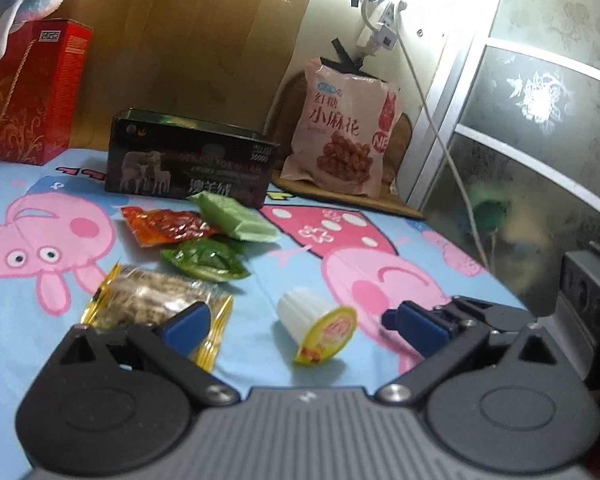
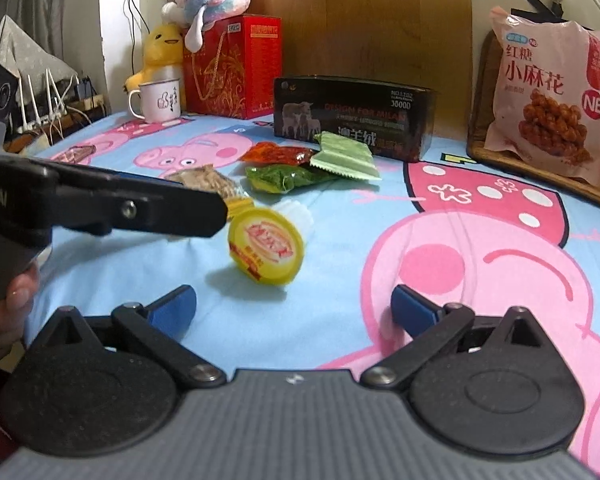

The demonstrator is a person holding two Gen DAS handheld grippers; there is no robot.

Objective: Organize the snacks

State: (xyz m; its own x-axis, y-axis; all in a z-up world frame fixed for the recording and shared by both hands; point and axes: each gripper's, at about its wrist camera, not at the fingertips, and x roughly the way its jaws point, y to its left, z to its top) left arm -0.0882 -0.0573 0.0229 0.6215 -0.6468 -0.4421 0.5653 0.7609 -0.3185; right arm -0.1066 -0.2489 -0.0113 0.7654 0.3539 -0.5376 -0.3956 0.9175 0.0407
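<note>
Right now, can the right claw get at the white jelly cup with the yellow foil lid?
Probably yes. The right claw is open, and the white jelly cup with the yellow foil lid lies on its side ahead with bare cloth between.

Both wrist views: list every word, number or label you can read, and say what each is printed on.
"红糖 小麻花" and "NB": pink snack bag leaning at the back.
"DESIGN FOR MILAN", "3000D", and large Chinese characters only partly legible: black rectangular box.
Red Chinese characters, too small to read: white enamel mug.
Barcode and small print, blurred: red gift box.
Red label print, blurred: yellow lid of the white jelly cup.
Loose red and green packets: no legible text.
</note>
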